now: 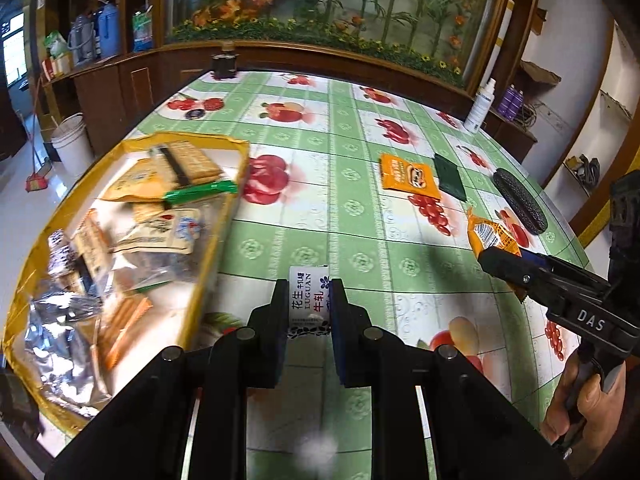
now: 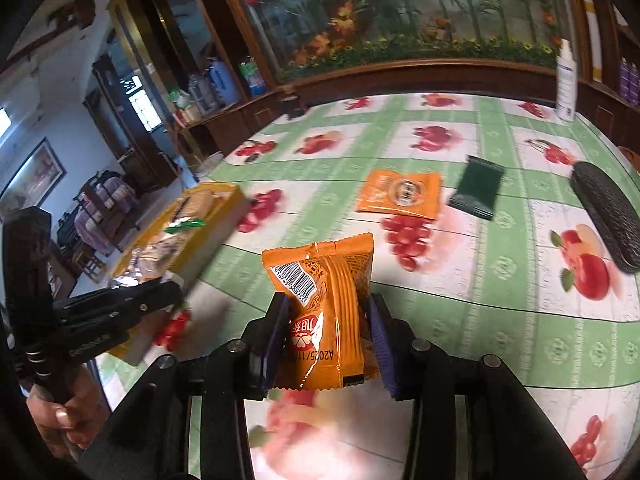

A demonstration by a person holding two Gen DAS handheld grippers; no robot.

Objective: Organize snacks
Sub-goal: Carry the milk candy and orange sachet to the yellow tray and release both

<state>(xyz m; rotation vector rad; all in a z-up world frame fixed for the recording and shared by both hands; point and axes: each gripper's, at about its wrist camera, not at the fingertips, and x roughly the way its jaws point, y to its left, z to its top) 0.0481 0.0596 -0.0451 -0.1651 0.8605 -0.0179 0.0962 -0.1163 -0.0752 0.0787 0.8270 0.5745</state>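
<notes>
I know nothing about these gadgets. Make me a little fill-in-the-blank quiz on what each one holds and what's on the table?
1. The left gripper pinches a small ____ candy packet.
2. The right gripper holds a snack packet colored ____.
3. The yellow-rimmed tray of snacks lies on the ____ side of the table.
4. Between the flat orange packet and the long dark case lies a dark ____ packet.

Missing words: white; orange; left; green

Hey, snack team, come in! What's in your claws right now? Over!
Left gripper shut on white candy. Right gripper shut on orange packet. Yellow box sits left, half full. Path looks clear.
</notes>
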